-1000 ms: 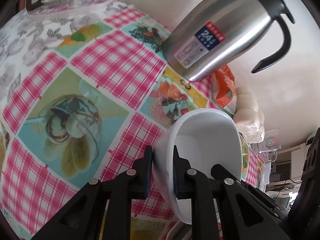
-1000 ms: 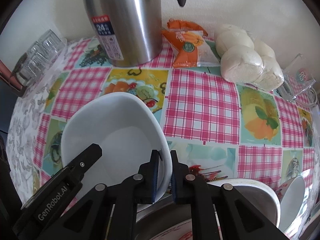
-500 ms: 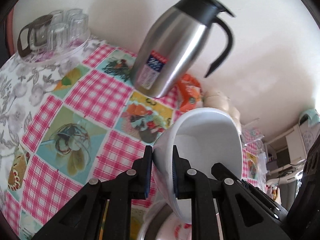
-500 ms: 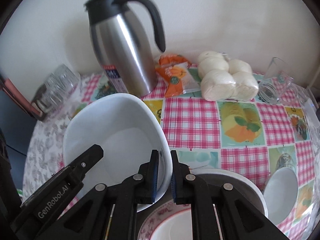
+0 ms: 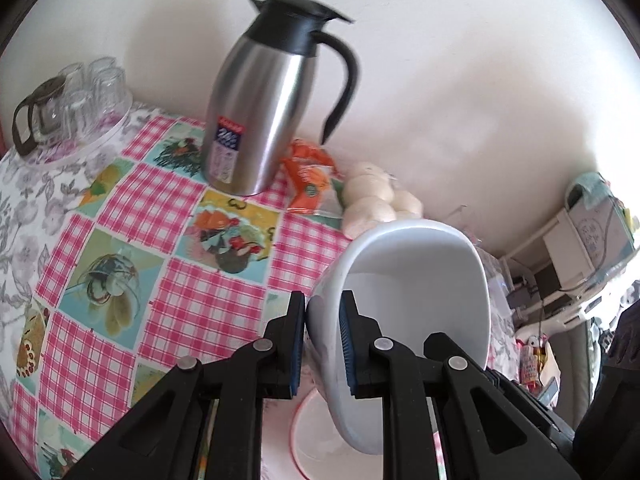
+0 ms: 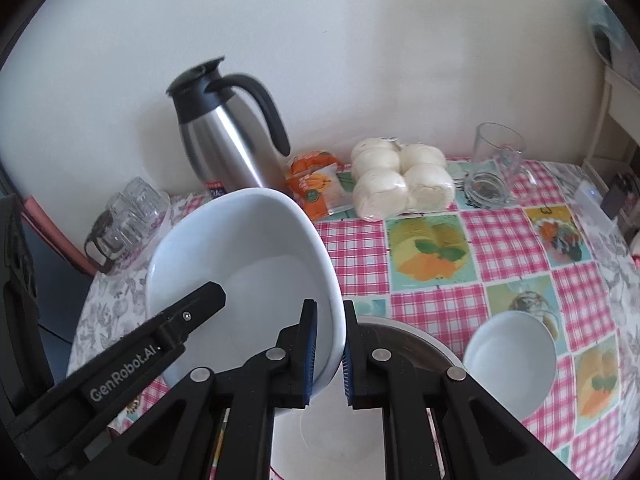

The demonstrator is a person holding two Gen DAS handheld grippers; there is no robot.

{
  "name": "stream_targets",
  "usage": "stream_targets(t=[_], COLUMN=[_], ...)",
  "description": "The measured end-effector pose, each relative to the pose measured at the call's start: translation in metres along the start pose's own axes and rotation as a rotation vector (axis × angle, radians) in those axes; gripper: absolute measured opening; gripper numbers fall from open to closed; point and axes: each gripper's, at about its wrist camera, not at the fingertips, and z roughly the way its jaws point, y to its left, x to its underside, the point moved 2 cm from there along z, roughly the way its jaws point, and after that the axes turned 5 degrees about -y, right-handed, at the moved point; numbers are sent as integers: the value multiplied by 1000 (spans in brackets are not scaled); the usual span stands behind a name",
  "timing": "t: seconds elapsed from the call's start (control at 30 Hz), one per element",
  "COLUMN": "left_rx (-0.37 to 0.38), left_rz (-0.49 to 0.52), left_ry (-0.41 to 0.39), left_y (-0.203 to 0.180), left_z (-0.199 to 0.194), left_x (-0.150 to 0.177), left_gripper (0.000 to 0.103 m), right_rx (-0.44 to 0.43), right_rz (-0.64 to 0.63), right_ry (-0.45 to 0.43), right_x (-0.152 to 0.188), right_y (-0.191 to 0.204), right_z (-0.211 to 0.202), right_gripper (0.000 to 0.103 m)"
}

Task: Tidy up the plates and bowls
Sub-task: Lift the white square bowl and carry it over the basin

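Both grippers are carrying the large white bowl [image 6: 240, 276] higher than a second ago, so the thermos [image 5: 260, 108], which was filling the upper frame, is now showing whole and smaller against the wall. The left gripper [image 5: 322, 346] is clamping one side of the bowl's rim between nearly closed jaws, and the right gripper [image 6: 328, 354] is pinching the opposite side just as tightly. The bowl is hanging tilted above the checked tablecloth [image 6: 512, 248], directly over a plate [image 5: 320, 440] that is lying below the jaws. A smaller white bowl [image 6: 510, 360] is sitting on the cloth to the right, nearer the right hand, probably where stacking is heading.
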Motion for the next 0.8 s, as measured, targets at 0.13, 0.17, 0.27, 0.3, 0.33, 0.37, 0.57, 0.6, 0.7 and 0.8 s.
stream_targets(t=[0.13, 0.17, 0.27, 0.3, 0.33, 0.37, 0.57, 0.6, 0.7, 0.8], left_rx=[5, 4, 7, 9, 13, 16, 18, 20, 12, 7], left_rz=[35, 44, 68, 71, 77, 80, 114, 117, 133, 135], left_ry=[-12, -14, -17, -18, -20, -21, -44, -46, -53, -45], left_y=[-17, -22, -33, -35, -38, -40, -57, -59, -67, -71], left_z=[-11, -13, -19, -21, -24, -26, -43, -45, -51, -53], left_x=[3, 4, 8, 9, 10, 11, 15, 15, 20, 26], left_gripper=[18, 18, 18, 18, 18, 18, 18, 18, 18, 18], right_rx=[-24, -28, -35, -37, -38, -41, -57, -61, -62, -44], right_rz=[47, 60, 83, 90, 98, 107, 129, 134, 149, 152], right_ry=[-25, -32, -45, -48, -50, -51, -67, -68, -73, -74], right_x=[4, 5, 10, 11, 12, 13, 20, 21, 23, 28], right_y=[-15, -18, -27, -29, -32, -35, -43, -44, -48, -50], right_z=[-18, -22, -32, -36, -38, -43, -61, -64, -72, -79], right_gripper=[12, 12, 13, 13, 13, 13, 13, 13, 13, 13])
